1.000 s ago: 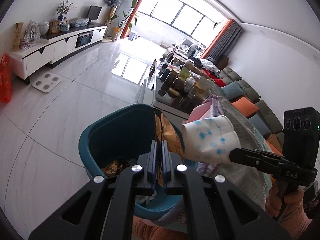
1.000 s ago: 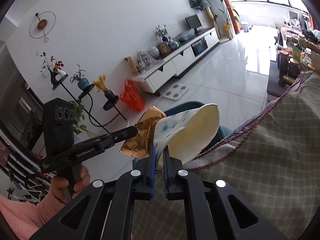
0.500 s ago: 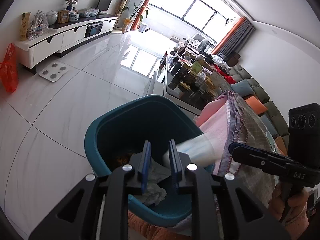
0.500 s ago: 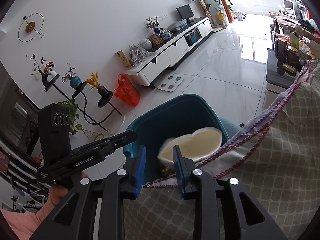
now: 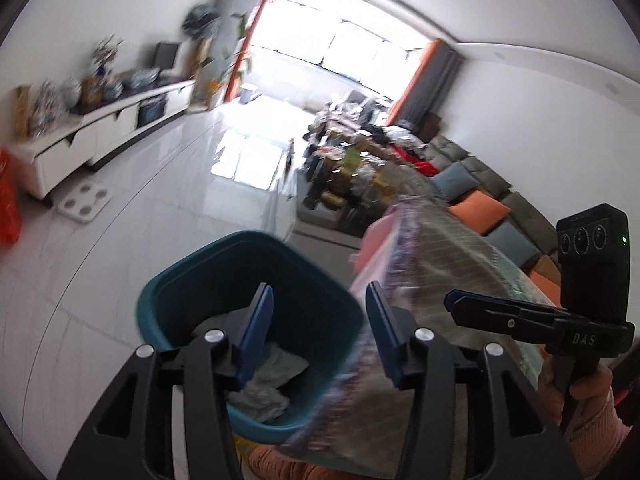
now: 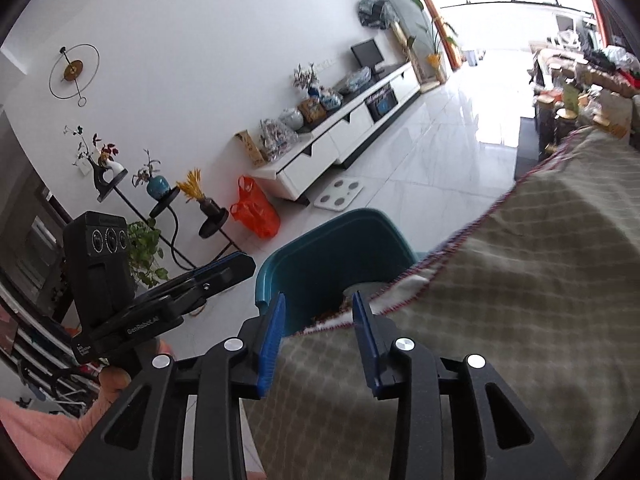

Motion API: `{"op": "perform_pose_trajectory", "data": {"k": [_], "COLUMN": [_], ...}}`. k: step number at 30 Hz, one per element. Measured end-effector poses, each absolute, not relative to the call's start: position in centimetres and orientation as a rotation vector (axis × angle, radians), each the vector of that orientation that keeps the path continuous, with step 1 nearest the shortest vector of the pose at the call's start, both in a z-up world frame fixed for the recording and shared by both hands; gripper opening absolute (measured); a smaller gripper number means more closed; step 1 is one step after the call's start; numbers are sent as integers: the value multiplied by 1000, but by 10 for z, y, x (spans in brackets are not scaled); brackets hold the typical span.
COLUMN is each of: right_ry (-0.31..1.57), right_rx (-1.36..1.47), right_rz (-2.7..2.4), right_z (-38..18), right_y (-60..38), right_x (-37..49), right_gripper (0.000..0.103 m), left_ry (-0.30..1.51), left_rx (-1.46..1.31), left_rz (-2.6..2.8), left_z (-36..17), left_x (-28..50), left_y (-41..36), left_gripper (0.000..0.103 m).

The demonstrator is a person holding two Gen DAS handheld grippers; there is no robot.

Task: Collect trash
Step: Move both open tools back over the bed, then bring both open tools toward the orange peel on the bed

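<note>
**Both grippers spread and empty at the teal bin**

We hold the left gripper (image 5: 318,320) over the teal bin (image 5: 192,280), its blue-padded fingers (image 5: 256,332) set wide apart with nothing between them. Down inside the bin we see crumpled white paper (image 5: 272,380) lying on the bottom; a little more trash shows behind it, but the left wrist view is too blurred for us to tell what it is. The bin stands on the white tiled floor (image 5: 100,272), tucked against the near edge of the cloth-covered table (image 5: 452,264), whose checked cloth with its pink fringe hangs partly over the bin's rim.

Our right gripper (image 6: 318,316) is also spread, empty, hovering above the table's edge with its tips pointing toward the bin (image 6: 340,236). From the right wrist view, a pale rounded piece (image 6: 362,289) peeks out inside the bin just past the cloth edge.

Each gripper appears in the other's camera, off to the side of the bin. An orange plastic bag (image 6: 256,214) sits on the floor by the white TV cabinet (image 6: 340,140), well apart from the bin.
</note>
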State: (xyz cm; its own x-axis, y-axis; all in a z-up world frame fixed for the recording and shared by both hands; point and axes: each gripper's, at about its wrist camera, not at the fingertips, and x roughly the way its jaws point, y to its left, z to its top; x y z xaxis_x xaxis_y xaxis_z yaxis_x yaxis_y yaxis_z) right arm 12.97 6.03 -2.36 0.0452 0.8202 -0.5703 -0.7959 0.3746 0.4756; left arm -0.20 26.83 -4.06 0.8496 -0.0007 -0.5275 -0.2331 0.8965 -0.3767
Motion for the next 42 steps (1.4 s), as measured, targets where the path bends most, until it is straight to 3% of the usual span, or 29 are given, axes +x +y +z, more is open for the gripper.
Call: {"op": "perform_pose_trajectory", "data": {"k": [11, 24, 42], "right_ry": [752, 755, 715], "right_rx": [107, 222, 259], "right_rz": [1081, 809, 665], "right_z": [1, -26, -37], "right_y": [-54, -172, -228], "right_x": [120, 110, 113], "right_gripper": [44, 44, 44], "left_ry": [537, 612, 640], "left_rx": [-311, -226, -159], "left_rz": [-108, -291, -347], "left_z": [-25, -38, -38], "left_x": [28, 63, 97], "left_y": [172, 83, 23], "left_gripper": [56, 56, 56]}}
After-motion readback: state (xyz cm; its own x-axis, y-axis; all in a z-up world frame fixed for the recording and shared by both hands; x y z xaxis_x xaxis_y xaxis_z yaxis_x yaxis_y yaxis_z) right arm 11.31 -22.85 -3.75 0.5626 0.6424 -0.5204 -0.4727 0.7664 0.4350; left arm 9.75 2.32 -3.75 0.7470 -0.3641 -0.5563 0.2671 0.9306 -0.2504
